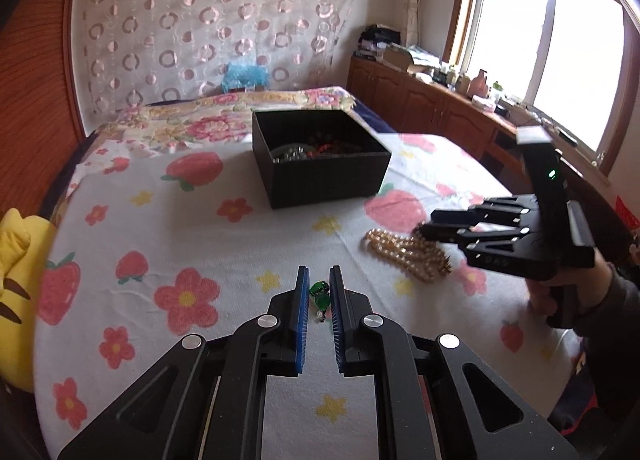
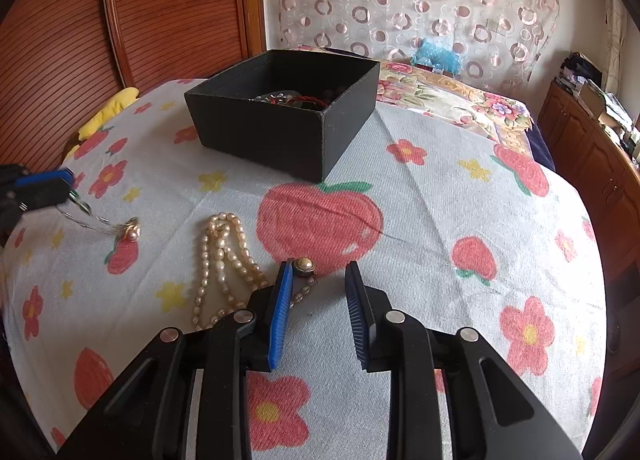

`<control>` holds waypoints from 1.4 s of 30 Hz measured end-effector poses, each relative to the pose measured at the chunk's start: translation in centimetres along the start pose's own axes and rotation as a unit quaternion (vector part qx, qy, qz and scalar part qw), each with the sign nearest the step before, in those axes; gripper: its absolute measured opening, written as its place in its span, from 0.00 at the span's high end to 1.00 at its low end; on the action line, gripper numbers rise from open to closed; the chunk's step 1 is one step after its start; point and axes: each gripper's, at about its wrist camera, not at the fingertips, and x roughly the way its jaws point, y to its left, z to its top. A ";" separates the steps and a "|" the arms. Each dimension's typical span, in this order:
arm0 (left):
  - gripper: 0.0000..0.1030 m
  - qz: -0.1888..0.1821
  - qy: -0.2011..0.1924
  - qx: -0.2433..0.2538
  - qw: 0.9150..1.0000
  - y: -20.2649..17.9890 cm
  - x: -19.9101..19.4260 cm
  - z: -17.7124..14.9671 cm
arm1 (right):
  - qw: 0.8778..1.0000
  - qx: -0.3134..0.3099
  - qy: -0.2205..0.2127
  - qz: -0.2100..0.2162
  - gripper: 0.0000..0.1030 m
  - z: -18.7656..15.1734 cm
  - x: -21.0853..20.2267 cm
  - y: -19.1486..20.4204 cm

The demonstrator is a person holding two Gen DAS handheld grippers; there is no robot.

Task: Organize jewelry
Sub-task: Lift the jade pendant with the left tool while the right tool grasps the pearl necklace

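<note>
A black open box with jewelry inside stands on the flowered bedspread. My left gripper has its jaws narrowly apart around a green-bead piece. In the right wrist view the left gripper appears at the left edge, with a thin silver chain trailing to a gold pearl pendant. My right gripper is open and empty, low over a pearl necklace and its round clasp.
A yellow plush toy lies at the bed's left edge. A wooden headboard and patterned curtain stand behind. A cluttered wooden cabinet runs under the window at right.
</note>
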 end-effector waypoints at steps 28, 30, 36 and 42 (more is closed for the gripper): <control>0.91 0.002 -0.049 0.015 0.999 -0.8 -3.1 1.8 | 1.000 -0.012 -0.018 0.012 0.96 1.5 -2.5 -0.1; 0.91 0.002 -0.052 0.013 0.999 -0.7 -3.1 2.0 | 0.999 -0.016 -0.032 0.011 0.96 2.2 -3.7 0.1; 0.91 0.010 -0.053 0.015 0.998 -0.1 -3.1 2.2 | 0.997 -0.031 -0.075 0.005 0.96 4.4 -7.3 0.8; 0.83 0.015 0.001 0.020 1.000 0.7 -1.3 -0.3 | 0.992 -0.045 -0.116 -0.002 0.96 6.2 -10.7 1.6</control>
